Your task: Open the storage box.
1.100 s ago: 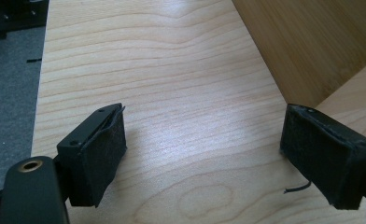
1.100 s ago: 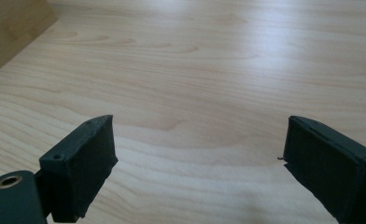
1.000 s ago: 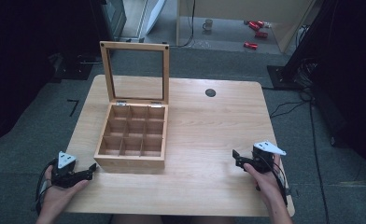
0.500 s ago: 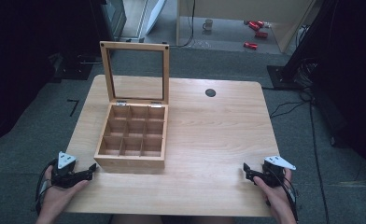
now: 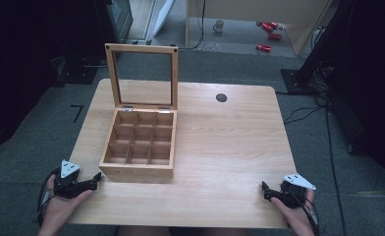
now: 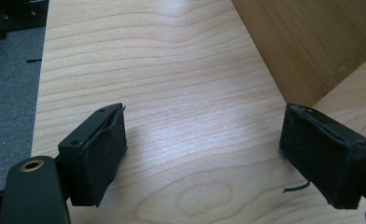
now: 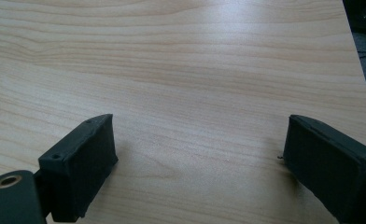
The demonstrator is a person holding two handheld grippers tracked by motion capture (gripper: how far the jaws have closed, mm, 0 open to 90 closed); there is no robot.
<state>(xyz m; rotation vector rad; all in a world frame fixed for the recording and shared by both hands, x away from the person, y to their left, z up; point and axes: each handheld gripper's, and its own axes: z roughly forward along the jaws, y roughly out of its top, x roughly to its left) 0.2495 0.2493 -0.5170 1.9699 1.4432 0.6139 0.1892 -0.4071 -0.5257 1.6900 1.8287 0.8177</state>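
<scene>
A wooden box (image 5: 138, 164) with nine empty compartments stands on the left half of the light wooden table (image 5: 230, 142). Its glass-paned lid (image 5: 142, 78) stands upright. My left gripper (image 5: 96, 180) rests at the near left corner, just left of the box's front corner, held by a hand. In the left gripper view the left gripper (image 6: 204, 154) is open over bare wood, with the box's wall (image 6: 307, 42) at the upper right. My right gripper (image 5: 265, 191) lies at the near right edge, far from the box. The right gripper (image 7: 197, 163) is open, nothing between its pads.
A black round grommet (image 5: 221, 97) sits in the table's far middle. Grey carpet surrounds the table. Red objects (image 5: 268, 34) and a mug (image 5: 220, 24) lie on the floor beyond. Cables (image 5: 328, 128) run along the right side.
My right gripper has drawn back toward the table's near right corner. The left gripper and the box have stayed put.
</scene>
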